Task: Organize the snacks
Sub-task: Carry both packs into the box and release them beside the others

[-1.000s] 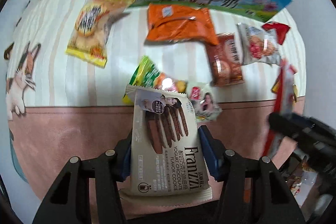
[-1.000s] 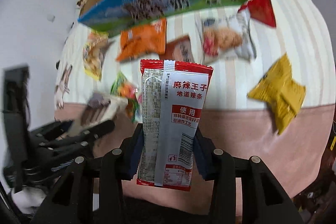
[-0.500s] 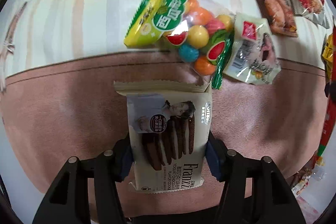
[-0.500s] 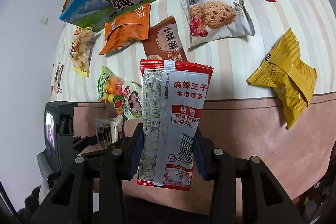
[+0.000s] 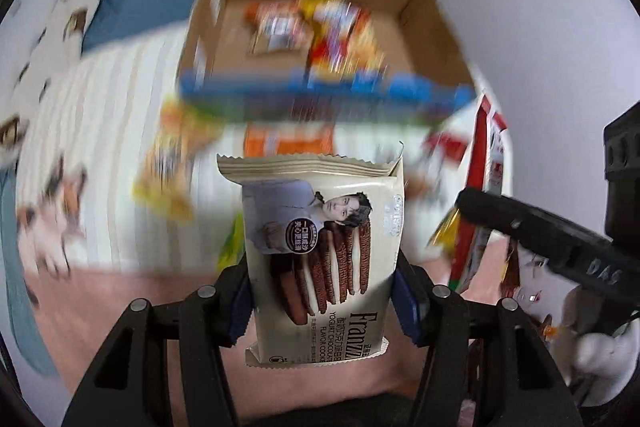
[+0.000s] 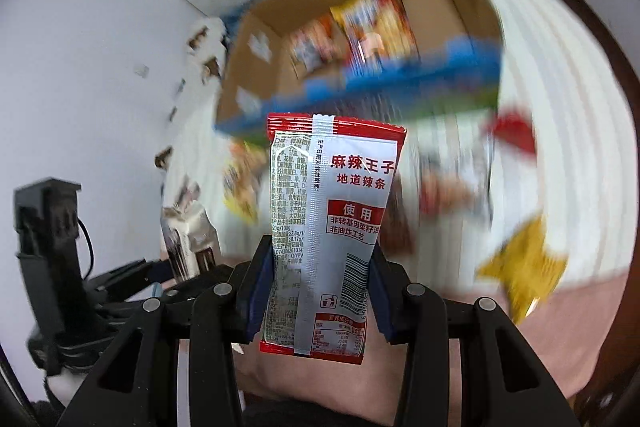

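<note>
Left gripper clamps a cream cookie packet by its side edges, the packet standing upright between the blue pads, its crimped top edge toward the cardboard box. The left wrist view looks straight into that open box, where a few bright snack packs already lie on the bottom, and a blue printed front wall crosses just above the held packet. Loose snacks sit blurred on the striped bedspread between gripper and box. At the right edge the other tool's black finger reaches in with a thin red packet seen edge-on.

Risk here, as I judge it: the pads hold only the packet's lower half, so the tall top could catch on the blue wall and twist the packet out. Both tools head for the same opening and sit near each other, so they could knock together.

Right gripper is clenched on a red and silver spicy-strip sachet, held upright by its lower part. The right wrist view shows the box from an angle, its side wall and a yellow pack inside. It alone shows a yellow snack and a red one left on the bedspread to the right, and the left tool from outside with its packet beside the wall. A slick, thin sachet could slide through the pads if swung fast.
</note>
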`<action>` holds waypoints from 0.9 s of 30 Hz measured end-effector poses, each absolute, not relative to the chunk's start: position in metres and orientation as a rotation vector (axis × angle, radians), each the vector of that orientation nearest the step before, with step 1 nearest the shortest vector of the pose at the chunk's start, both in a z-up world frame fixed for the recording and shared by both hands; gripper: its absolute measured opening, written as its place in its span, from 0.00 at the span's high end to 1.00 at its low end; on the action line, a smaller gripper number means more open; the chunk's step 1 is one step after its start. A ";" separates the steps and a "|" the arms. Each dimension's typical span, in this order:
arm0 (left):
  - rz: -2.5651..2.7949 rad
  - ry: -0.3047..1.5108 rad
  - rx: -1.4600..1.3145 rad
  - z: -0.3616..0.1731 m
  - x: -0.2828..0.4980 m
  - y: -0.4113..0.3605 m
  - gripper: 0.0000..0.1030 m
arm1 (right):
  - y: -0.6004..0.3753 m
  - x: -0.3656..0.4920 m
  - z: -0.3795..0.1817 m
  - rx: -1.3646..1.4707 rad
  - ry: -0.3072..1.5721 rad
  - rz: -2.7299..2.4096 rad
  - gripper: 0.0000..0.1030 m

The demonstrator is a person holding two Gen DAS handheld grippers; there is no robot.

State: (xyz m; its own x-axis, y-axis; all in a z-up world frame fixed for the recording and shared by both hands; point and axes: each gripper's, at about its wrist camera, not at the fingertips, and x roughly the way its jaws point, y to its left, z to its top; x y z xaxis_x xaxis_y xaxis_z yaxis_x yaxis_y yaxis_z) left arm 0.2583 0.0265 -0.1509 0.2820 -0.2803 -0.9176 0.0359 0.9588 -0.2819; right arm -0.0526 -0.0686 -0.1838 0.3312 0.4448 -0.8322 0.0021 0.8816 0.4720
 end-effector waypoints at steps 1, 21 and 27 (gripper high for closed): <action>-0.214 1.251 -0.197 -0.138 0.279 0.025 0.45 | -0.072 -0.035 -0.171 0.390 1.183 0.292 0.55; -0.043 1.559 -0.044 -0.259 0.481 0.072 0.44 | -0.096 0.210 -0.235 0.068 1.361 0.052 0.55; -0.030 1.575 0.000 -0.278 0.487 0.066 0.44 | -0.102 0.230 -0.272 0.028 1.430 -0.004 0.54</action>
